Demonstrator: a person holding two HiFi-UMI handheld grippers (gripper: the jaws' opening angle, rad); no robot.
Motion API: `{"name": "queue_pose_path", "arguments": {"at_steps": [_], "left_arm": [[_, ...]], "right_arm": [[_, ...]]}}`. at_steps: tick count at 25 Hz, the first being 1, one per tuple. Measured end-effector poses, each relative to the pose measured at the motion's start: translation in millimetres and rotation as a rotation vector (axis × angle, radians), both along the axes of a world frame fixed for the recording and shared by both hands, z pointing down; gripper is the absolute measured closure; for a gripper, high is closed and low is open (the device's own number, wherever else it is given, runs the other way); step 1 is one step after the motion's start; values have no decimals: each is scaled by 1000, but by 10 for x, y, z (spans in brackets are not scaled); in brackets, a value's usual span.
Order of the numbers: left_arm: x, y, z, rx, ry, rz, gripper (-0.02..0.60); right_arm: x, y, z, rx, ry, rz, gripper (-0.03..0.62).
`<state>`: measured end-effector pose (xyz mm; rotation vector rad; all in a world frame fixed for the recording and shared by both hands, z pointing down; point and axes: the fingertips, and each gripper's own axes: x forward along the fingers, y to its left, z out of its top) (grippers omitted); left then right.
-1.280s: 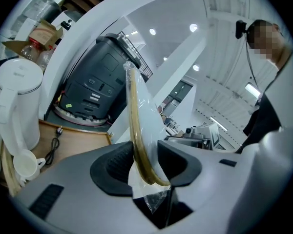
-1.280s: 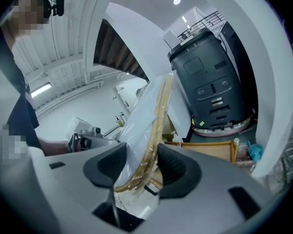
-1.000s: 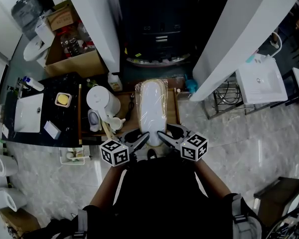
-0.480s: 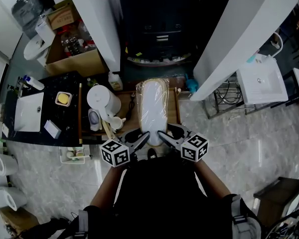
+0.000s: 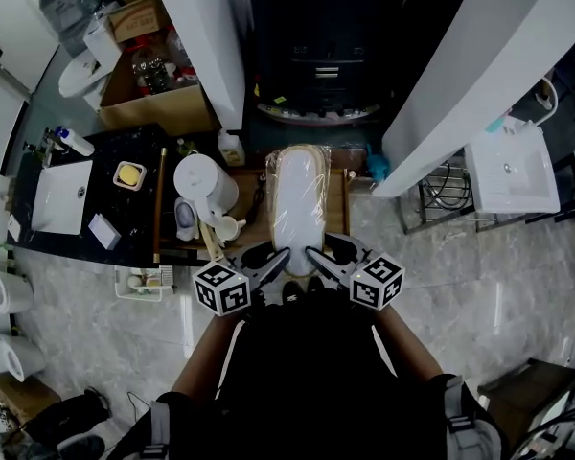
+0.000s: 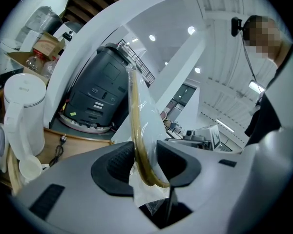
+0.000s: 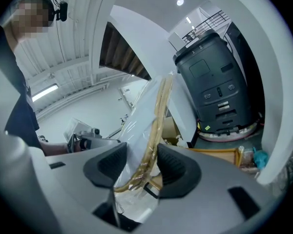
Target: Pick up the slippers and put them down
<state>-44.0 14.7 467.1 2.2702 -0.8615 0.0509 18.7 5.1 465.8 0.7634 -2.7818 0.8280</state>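
Two grips are in place: the left gripper [image 5: 273,264] and right gripper [image 5: 318,260] each pinch the near end of the plastic-wrapped white slippers with tan edging [image 5: 298,199], mid-frame above the brown wooden table [image 5: 252,230]. Lifting looks done; setting down remains.

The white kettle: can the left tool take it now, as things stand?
Probably not yet. The left tool is closed on the wrapped slippers, which the right tool also holds. The white kettle stands to its left, seemingly unobstructed, but the slippers must go down first.
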Motion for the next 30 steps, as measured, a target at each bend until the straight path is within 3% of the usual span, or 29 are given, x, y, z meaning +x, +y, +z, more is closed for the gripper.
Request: {"name": "queue_pose_path", "arguments": {"at_steps": [11,30], "left_arm": [[160,47,-107,1,9,-98,436],[376,112,-80,7,-6,-175,434]], "right_arm": [[148,-18,-138,40,14,-100,404],[353,5,-102,50,4,-176,411]]}}
